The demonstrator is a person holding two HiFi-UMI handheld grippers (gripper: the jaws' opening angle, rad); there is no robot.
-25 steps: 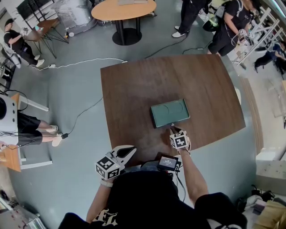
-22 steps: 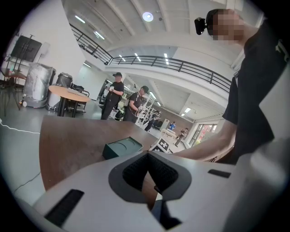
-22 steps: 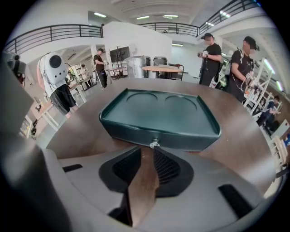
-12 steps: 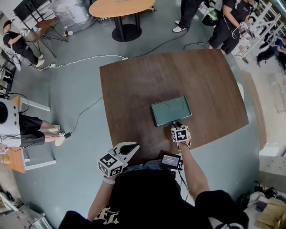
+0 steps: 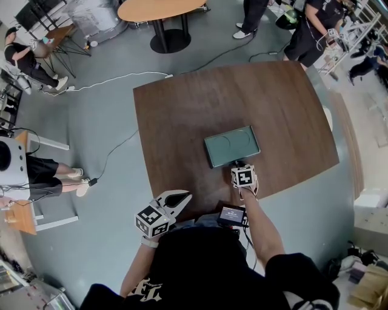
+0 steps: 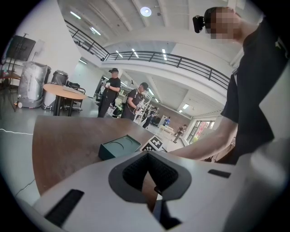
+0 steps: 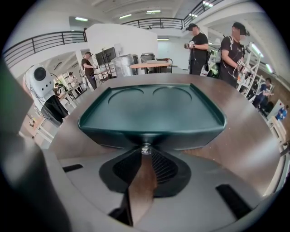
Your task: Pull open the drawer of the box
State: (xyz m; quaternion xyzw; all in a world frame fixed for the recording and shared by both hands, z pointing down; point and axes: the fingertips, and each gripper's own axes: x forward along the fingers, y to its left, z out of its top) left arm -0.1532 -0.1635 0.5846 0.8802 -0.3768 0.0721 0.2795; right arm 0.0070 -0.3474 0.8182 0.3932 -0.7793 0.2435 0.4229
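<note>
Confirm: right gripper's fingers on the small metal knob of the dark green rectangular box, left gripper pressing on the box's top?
Not the left gripper: the head view shows it held at the brown wooden table's near edge, well apart from the dark green rectangular box. The fingers of the right gripper are on the small metal knob.

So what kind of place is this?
Most likely a big indoor hall used as a workshop or lab: an upper balcony with a dark metal railing runs round it, a white cable trails across the grey floor, and people stand near a round light wooden table.
</note>
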